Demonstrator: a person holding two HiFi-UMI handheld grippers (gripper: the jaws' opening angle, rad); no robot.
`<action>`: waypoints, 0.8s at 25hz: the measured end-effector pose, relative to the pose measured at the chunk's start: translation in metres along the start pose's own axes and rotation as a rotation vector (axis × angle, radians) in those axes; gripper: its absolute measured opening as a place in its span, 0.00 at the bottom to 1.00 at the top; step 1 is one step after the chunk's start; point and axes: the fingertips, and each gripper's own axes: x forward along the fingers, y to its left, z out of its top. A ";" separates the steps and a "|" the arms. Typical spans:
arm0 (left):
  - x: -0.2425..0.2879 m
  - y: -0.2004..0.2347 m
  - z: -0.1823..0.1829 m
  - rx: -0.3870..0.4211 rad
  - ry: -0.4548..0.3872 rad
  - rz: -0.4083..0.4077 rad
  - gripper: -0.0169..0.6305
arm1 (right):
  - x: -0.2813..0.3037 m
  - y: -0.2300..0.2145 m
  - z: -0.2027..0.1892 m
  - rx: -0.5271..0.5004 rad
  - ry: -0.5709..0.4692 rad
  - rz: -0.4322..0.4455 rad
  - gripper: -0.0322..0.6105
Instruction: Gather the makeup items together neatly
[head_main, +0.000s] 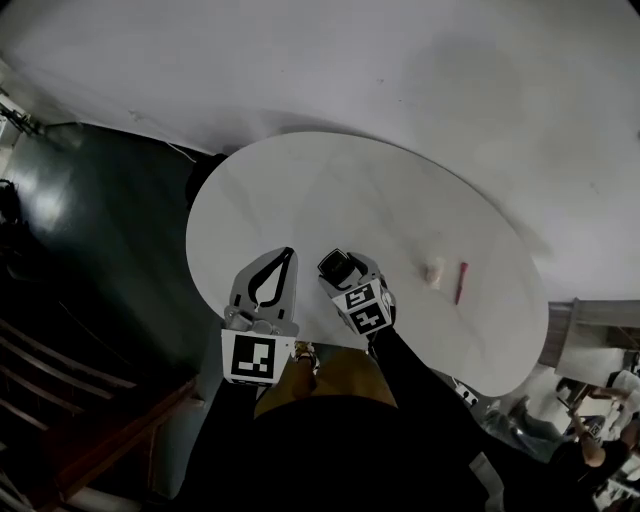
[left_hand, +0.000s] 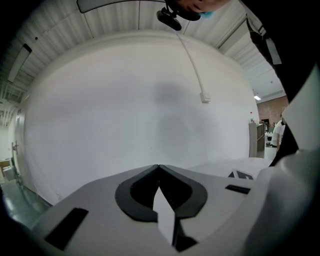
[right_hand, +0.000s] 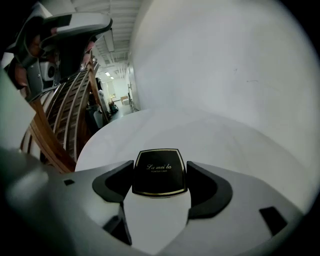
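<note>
My right gripper (right_hand: 160, 172) is shut on a black powder compact (right_hand: 159, 172) with a gold rim and script lettering on its lid; in the head view the right gripper (head_main: 340, 268) holds the compact (head_main: 338, 266) above the near edge of the round white table (head_main: 330, 190). My left gripper (head_main: 289, 252) is shut with nothing in it, its tips meeting, just left of the right one; in its own view the left gripper (left_hand: 159, 166) points up at a white wall. A red lipstick (head_main: 460, 282) and a small pale item (head_main: 434, 273) lie on the table's right side.
Dark floor (head_main: 100, 230) lies left of the table. Wooden stair rails (head_main: 60, 400) stand at the lower left. A white wall (head_main: 420, 70) rises behind the table. Other people (head_main: 590, 450) are at the lower right corner.
</note>
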 end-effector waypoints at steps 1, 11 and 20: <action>0.005 -0.004 0.002 0.005 -0.003 -0.021 0.05 | -0.004 -0.005 -0.001 0.019 -0.007 -0.019 0.58; 0.055 -0.067 0.019 0.038 -0.034 -0.256 0.05 | -0.056 -0.076 -0.026 0.262 -0.055 -0.272 0.58; 0.079 -0.109 0.026 0.059 -0.036 -0.409 0.05 | -0.078 -0.113 -0.042 0.465 -0.105 -0.429 0.58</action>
